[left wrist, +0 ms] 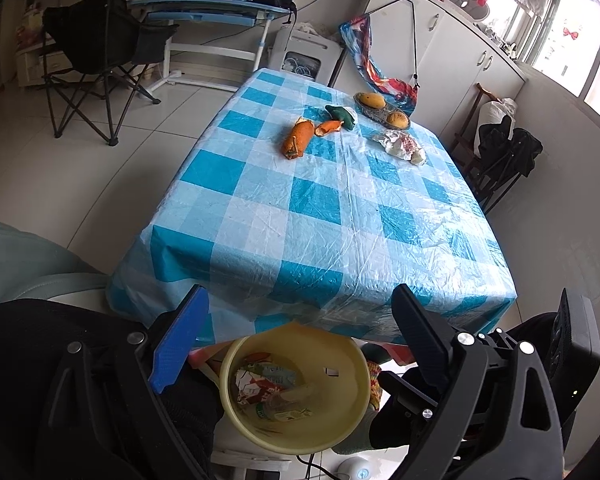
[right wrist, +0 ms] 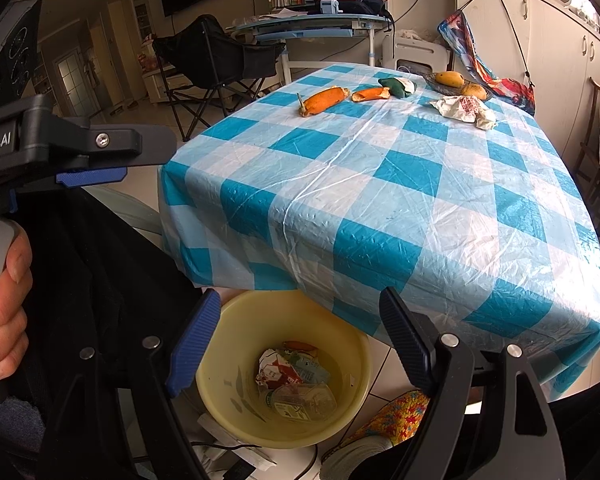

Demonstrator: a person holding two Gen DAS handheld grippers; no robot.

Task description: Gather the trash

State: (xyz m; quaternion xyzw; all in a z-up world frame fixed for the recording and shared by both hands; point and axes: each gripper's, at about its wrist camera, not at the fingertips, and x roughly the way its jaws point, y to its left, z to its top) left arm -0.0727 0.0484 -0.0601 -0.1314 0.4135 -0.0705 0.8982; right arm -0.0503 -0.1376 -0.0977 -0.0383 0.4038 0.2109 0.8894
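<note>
Both grippers, left (left wrist: 300, 340) and right (right wrist: 300, 340), hang spread wide and hold nothing above a yellow bin (right wrist: 220, 384) on the floor, with wrappers (right wrist: 288, 372) inside. Beyond, on the checked table (right wrist: 380, 184), lie orange peels (right wrist: 324, 100), a green scrap (right wrist: 396, 86) and crumpled paper (right wrist: 464, 108), well apart from both grippers.
</note>
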